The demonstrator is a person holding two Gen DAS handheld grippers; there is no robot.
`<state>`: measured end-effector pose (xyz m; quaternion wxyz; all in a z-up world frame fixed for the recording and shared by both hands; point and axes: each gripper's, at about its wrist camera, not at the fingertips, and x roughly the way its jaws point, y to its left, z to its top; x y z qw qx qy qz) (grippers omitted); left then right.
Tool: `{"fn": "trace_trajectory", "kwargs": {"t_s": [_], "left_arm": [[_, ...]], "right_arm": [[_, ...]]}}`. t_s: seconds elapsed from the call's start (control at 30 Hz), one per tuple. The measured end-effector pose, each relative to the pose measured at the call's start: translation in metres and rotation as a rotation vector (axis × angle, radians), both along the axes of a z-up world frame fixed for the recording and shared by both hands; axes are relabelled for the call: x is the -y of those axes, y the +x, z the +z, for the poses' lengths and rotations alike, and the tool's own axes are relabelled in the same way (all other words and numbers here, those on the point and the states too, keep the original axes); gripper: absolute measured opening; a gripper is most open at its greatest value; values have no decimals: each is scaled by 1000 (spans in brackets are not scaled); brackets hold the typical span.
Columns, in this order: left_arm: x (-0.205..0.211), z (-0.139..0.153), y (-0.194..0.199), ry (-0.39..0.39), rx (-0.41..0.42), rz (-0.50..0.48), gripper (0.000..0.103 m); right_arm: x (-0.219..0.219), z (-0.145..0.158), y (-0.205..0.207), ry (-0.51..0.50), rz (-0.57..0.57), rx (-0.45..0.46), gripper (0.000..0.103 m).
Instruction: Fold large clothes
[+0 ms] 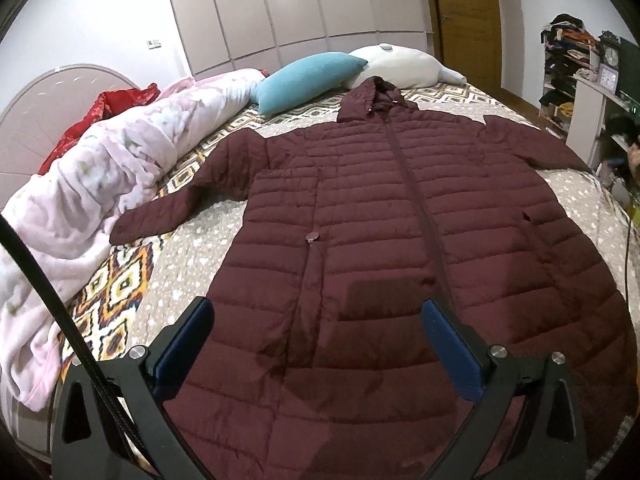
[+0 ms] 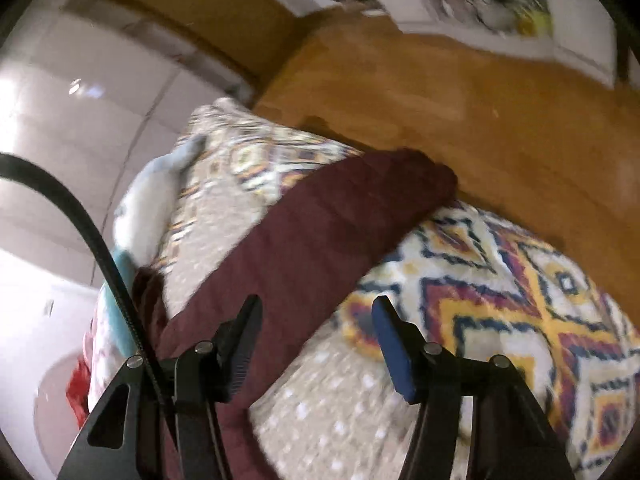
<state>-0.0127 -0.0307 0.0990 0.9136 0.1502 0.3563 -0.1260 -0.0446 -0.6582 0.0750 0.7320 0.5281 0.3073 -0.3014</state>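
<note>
A maroon quilted puffer coat (image 1: 384,216) lies face up and spread flat on the bed, hood toward the pillows, both sleeves out to the sides. My left gripper (image 1: 318,316) is open and empty, hovering above the coat's lower front near the hem. In the right wrist view, my right gripper (image 2: 316,312) is open and empty, just above the coat's right sleeve (image 2: 320,232), which runs to the bed's edge with its cuff at the far end. That view is blurred.
The bed has a patterned cover (image 1: 120,280). A rumpled pink blanket (image 1: 100,184) lies along its left side, with a teal pillow (image 1: 308,76) and a white pillow (image 1: 404,64) at the head. Wooden floor (image 2: 460,100) and white shelves (image 2: 500,4) lie beyond the bed's right edge.
</note>
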Motion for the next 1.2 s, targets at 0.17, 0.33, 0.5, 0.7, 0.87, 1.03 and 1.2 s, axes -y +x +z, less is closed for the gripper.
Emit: {"fn": "trace_trajectory", "kwargs": {"t_s": [0.17,0.33,0.5,0.7,0.87,1.03,1.2], "left_arm": [[10,-15,19,33,-24,20,103],[17,-32,31,79,-55,30,103],[19,-41,35,111,-61,43,103],[6,-42,36,77,-56,69,103],[-13,-37,29,14,-62,92,103],[-37,-25,20,-37,-44,117,103],[-61,-16,11,-91,-28,130,103]], "right_arm": [[28,-51,11,97,-67,22,62],[53,-68,26,93,-127,55,66],[65,-57,50,-4,-62,-33,11],[8,45,93,-416,136,-132,7],[-145,125,156,-726,527,-53,7],[-314,97,203,-720,1020,-5,10],[-413,17,213,-584,1282,-135,22]]}}
